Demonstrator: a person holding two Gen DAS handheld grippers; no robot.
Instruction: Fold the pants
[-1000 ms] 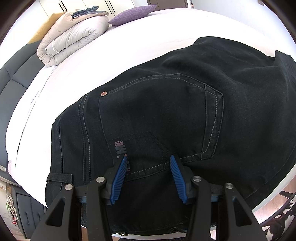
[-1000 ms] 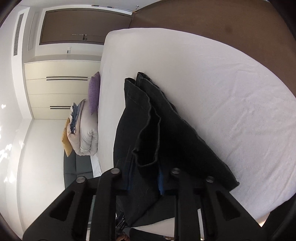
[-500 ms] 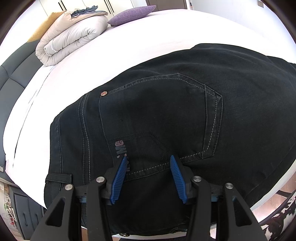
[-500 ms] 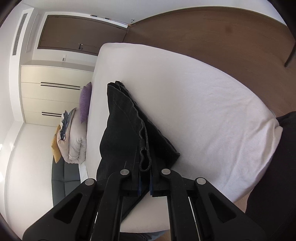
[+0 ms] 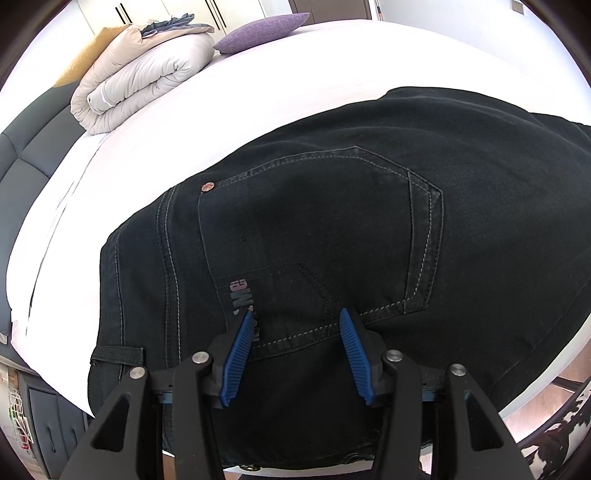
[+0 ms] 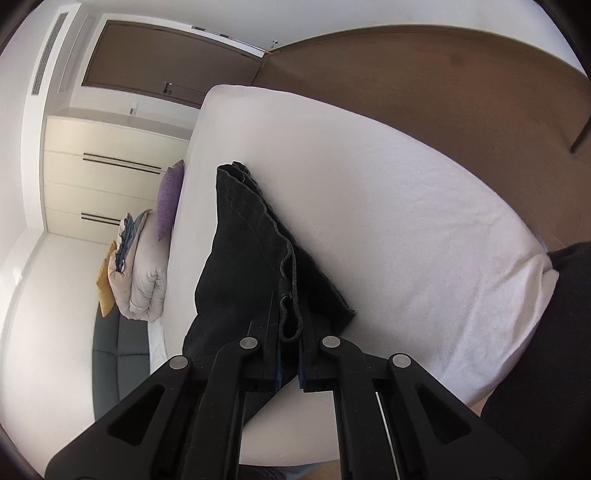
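Black jeans (image 5: 332, 229) lie on the white bed (image 5: 258, 81), back pocket up, waistband near the bed's front edge. My left gripper (image 5: 295, 325) is open just above the waistband area, its blue pads (image 5: 240, 347) apart and holding nothing. In the right wrist view, my right gripper (image 6: 290, 354) is shut on the bunched hem of the jeans' legs (image 6: 251, 266), held up off the white bed (image 6: 369, 206).
A rolled beige duvet (image 5: 144, 74) and a purple pillow (image 5: 262, 26) lie at the bed's far end. A dark headboard (image 5: 18, 147) is at the left. Wardrobe doors (image 6: 103, 177) and wooden floor (image 6: 443, 92) lie beyond the bed.
My right gripper has pulled the leg hems back toward the bed's near edge, stretching the legs out. In the left view the far fabric now lies flatter. The left gripper has stayed put.
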